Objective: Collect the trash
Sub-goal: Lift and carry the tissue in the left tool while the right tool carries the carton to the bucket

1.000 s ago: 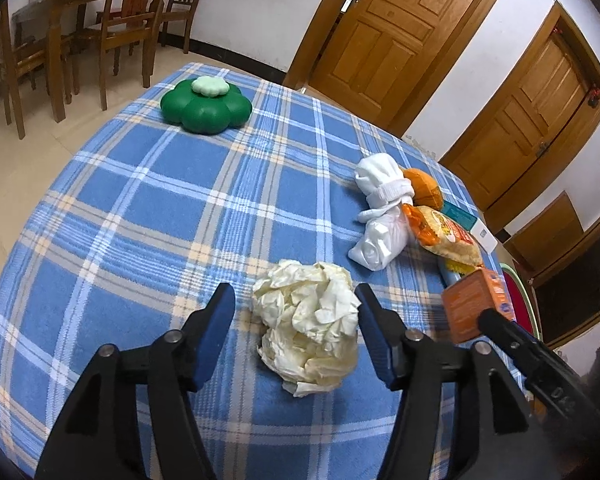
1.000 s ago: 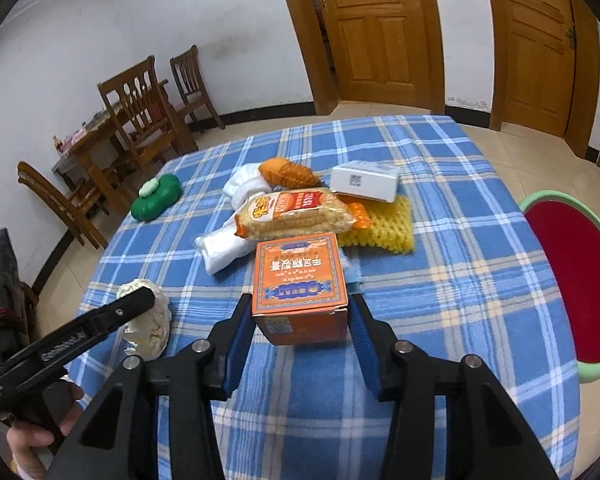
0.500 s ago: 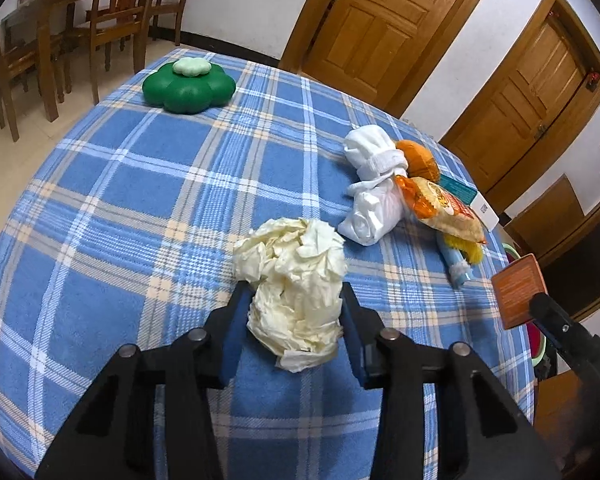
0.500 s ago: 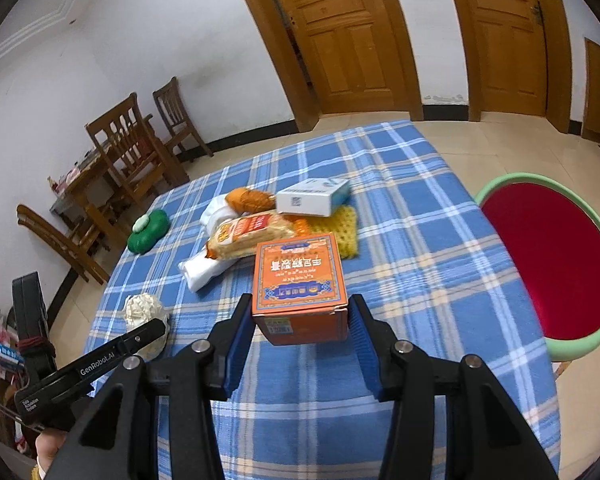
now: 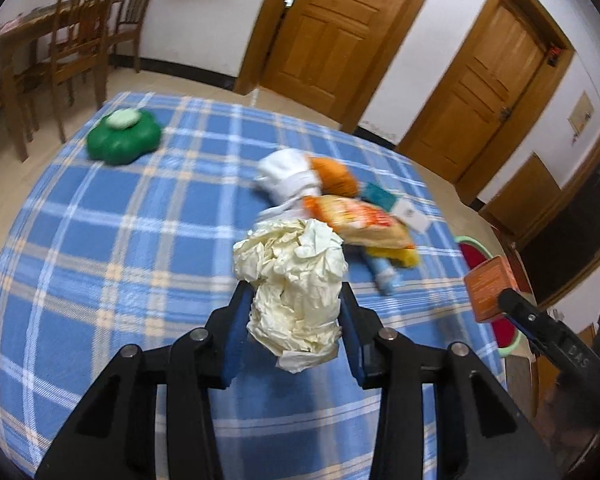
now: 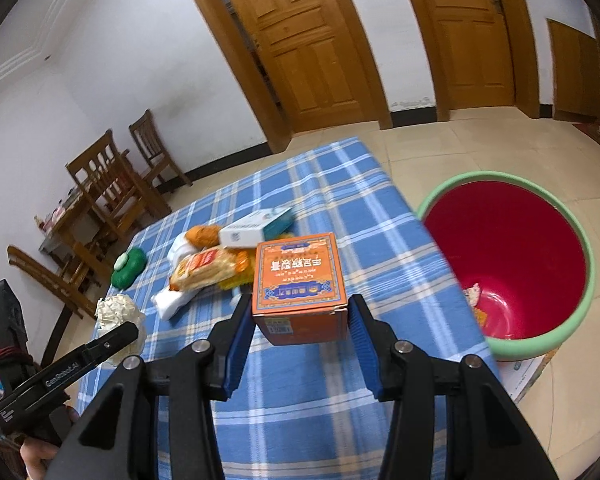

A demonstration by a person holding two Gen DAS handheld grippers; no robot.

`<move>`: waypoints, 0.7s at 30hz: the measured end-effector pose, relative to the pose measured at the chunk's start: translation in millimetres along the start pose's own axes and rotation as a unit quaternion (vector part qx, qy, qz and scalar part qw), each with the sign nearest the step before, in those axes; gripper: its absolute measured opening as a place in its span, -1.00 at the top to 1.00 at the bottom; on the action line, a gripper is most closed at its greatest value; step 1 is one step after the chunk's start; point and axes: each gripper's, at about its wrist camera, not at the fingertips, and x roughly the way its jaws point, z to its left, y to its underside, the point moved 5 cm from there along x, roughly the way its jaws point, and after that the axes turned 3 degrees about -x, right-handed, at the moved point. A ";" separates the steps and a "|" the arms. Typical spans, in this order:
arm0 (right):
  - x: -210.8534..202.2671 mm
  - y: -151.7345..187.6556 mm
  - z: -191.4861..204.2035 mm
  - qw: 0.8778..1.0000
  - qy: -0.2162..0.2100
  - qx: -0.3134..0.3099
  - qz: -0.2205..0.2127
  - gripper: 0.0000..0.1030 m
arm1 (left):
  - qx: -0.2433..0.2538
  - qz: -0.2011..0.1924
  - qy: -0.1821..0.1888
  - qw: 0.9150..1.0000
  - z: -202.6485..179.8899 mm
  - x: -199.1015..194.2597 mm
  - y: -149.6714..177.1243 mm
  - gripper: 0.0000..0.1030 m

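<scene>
**Both grippers loaded, bin beside the table**

Since a second ago, the left gripper (image 5: 296, 312) has closed its jaws onto the crumpled paper wad (image 5: 294, 280), which was lying on the cloth between open fingers and is now raised above the blue plaid tablecloth (image 5: 112, 240). The right gripper (image 6: 300, 320) is clamped on the orange box (image 6: 300, 280), as before, and now sits nearer the table's edge.

A red bin with a green rim (image 6: 512, 344) stands on the floor just beside the table's right edge; a few small scraps lie at its bottom. The tiled floor around it looks open.

On the cloth, a pile remains near the middle: a white bag (image 5: 288, 180), an orange snack packet (image 5: 360, 220), a yellow item and a white-and-teal carton (image 6: 256, 228). A green flower-shaped container (image 5: 122, 140) sits well apart near the far left corner.
</scene>
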 end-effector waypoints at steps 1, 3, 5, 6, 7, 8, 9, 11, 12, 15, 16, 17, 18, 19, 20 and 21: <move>-1.1 -1.7 -4.6 1.000 0.002 0.004 -0.002 0.03 | 0.007 0.001 0.004 1.000 -8.0 1.7 -1.7 0.18; -5.0 -4.8 -14.5 1.000 0.008 0.014 -0.008 0.03 | 0.018 0.005 0.012 1.000 -21.6 5.7 -3.6 0.18; -8.8 -8.5 -25.6 0.999 0.017 0.024 -0.015 0.03 | 0.031 0.011 0.022 0.999 -37.7 10.9 -5.3 0.18; -10.2 -9.4 -30.0 0.999 0.021 0.027 -0.018 0.03 | 0.037 0.013 0.025 0.999 -44.1 13.5 -5.5 0.18; -11.8 -10.5 -35.6 0.999 0.025 0.032 -0.020 0.03 | 0.044 0.017 0.029 0.998 -52.3 16.9 -6.5 0.18; -13.3 -12.0 -42.2 0.999 0.030 0.037 -0.023 0.03 | 0.051 0.020 0.033 0.998 -61.2 20.6 -7.6 0.18; -14.7 -13.4 -49.6 0.998 0.035 0.044 -0.026 0.03 | 0.056 0.024 0.037 0.997 -67.9 23.5 -7.7 0.18; -17.0 -15.9 -62.8 0.997 0.044 0.056 -0.029 0.03 | 0.068 0.032 0.046 0.996 -82.5 30.0 -8.1 0.18; -18.0 -17.0 -70.5 0.996 0.049 0.064 -0.031 0.03 | 0.075 0.037 0.051 0.995 -91.8 34.5 -8.3 0.18; -20.0 -18.2 -90.3 0.994 0.062 0.081 -0.032 0.03 | 0.092 0.050 0.062 0.993 -115.0 46.1 -8.6 0.18; -20.5 -18.3 -97.2 0.994 0.067 0.086 -0.032 0.03 | 0.096 0.052 0.064 0.992 -121.0 48.8 -8.0 0.18; -21.0 -17.9 -103.9 0.993 0.072 0.091 -0.032 0.03 | 0.102 0.057 0.067 0.991 -129.6 53.9 -7.6 0.18; -21.4 -16.7 -109.2 0.992 0.076 0.095 -0.031 0.03 | 0.106 0.060 0.069 0.990 -135.1 57.4 -7.3 0.18; -22.3 -15.6 -114.4 0.991 0.079 0.101 -0.031 0.03 | 0.110 0.064 0.070 0.989 -141.0 60.9 -6.7 0.18; -22.2 -14.8 -121.1 0.990 0.083 0.106 -0.030 0.03 | 0.115 0.067 0.072 0.989 -146.7 64.4 -5.8 0.18; -21.8 -14.2 -128.1 0.990 0.087 0.112 -0.028 0.03 | 0.119 0.071 0.074 0.988 -153.2 68.0 -4.6 0.18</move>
